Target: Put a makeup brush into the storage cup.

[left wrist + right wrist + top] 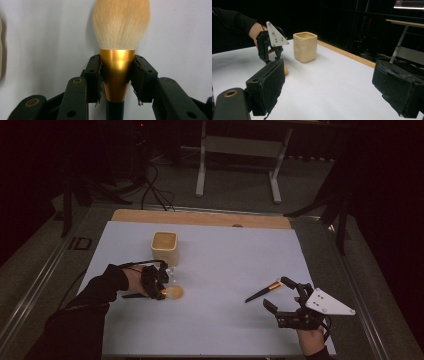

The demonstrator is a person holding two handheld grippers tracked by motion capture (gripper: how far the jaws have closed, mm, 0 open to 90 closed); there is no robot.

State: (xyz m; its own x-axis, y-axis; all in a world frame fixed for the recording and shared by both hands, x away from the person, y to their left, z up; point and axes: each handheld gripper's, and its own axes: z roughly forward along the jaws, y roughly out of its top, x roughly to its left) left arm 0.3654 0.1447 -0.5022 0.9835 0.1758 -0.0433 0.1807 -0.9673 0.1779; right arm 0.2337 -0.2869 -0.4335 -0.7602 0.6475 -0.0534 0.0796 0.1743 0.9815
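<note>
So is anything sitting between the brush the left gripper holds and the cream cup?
Nothing visible does. The left gripper is shut on the powder brush, and the cream cup stands just beyond it on bare table. The slim brush lies off toward the right gripper.

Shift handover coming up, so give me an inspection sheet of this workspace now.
Surface: white table top with a wooden strip along its far edge, evenly lit, no spills seen.
Job's things: large powder brush clamped at its gold ferrule, bristles low over the table; cream square cup upright just beyond it; slim black brush with a copper band lying loose near the other gripper.
Clutter: nothing seen.
Grippers: left gripper shut on the large brush; right gripper open, holding nothing, beside the slim brush.
Cables: black leads on the floor behind the table.
Surroundings: dark room, white-legged desk frame beyond.
</note>
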